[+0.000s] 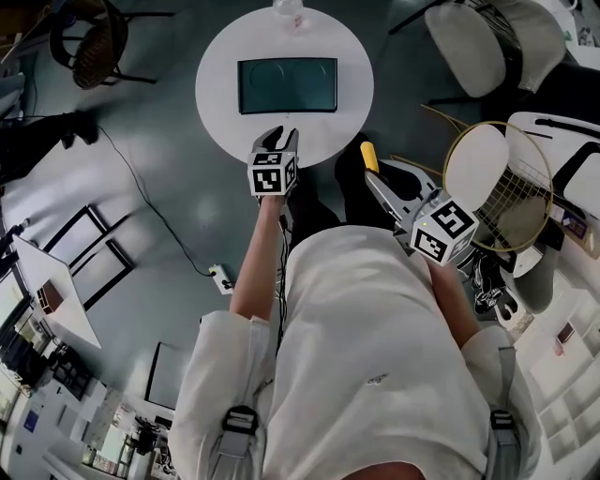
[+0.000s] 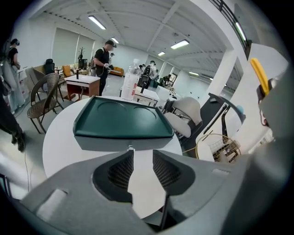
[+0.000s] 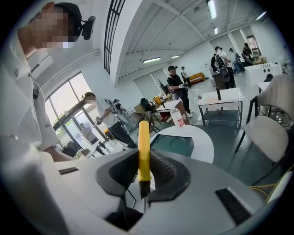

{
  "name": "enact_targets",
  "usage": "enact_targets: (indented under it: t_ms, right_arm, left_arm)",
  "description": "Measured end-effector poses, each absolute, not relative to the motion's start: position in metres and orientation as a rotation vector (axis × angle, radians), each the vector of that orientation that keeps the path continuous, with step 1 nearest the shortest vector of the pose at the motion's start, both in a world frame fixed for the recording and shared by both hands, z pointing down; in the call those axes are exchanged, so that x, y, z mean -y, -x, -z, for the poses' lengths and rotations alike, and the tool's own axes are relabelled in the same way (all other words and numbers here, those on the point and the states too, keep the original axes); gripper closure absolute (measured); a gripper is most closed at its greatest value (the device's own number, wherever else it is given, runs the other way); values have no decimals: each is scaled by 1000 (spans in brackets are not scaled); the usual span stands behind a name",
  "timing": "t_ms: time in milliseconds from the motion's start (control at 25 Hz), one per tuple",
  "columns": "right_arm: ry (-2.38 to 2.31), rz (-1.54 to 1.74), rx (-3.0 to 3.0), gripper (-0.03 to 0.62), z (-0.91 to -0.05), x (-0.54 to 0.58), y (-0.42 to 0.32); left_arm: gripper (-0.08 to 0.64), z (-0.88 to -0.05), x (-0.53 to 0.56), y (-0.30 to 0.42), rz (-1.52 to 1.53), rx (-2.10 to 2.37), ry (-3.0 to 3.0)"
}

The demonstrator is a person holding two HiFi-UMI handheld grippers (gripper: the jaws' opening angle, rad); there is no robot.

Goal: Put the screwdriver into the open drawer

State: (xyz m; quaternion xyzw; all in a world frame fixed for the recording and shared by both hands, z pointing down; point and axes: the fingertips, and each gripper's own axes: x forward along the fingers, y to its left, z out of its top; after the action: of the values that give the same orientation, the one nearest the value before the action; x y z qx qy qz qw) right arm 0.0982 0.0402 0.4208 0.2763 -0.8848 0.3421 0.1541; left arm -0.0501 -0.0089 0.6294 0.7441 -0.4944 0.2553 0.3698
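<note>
A dark green open drawer lies on the round white table; its front wall and small knob face my left gripper. My left gripper hovers over the table's near edge, just before the drawer, jaws apart with nothing between them. My right gripper stays off the table to the right, shut on the screwdriver. The screwdriver's yellow handle sticks out past the jaws and its metal shaft points back toward the camera. Beyond it the drawer shows in the distance.
A clear bottle stands at the table's far edge. A badminton racket leans at the right, near a white chair. A wicker chair sits at the far left, and a cable runs to a power strip. Several people stand in the background.
</note>
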Motion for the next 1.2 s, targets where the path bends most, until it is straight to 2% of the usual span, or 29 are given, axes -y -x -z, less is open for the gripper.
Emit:
enact_targets:
  t_ms: [400,1200]
  right_arm:
    - [-762,-981,2519,511,-427,-30,-105]
    - [-769,-994,2484,511,-435,-18,-124]
  left_arm:
    - [407,-661,24,56,-661,1300,-1836]
    - [417,-686,42,58,-713,1366,-1738]
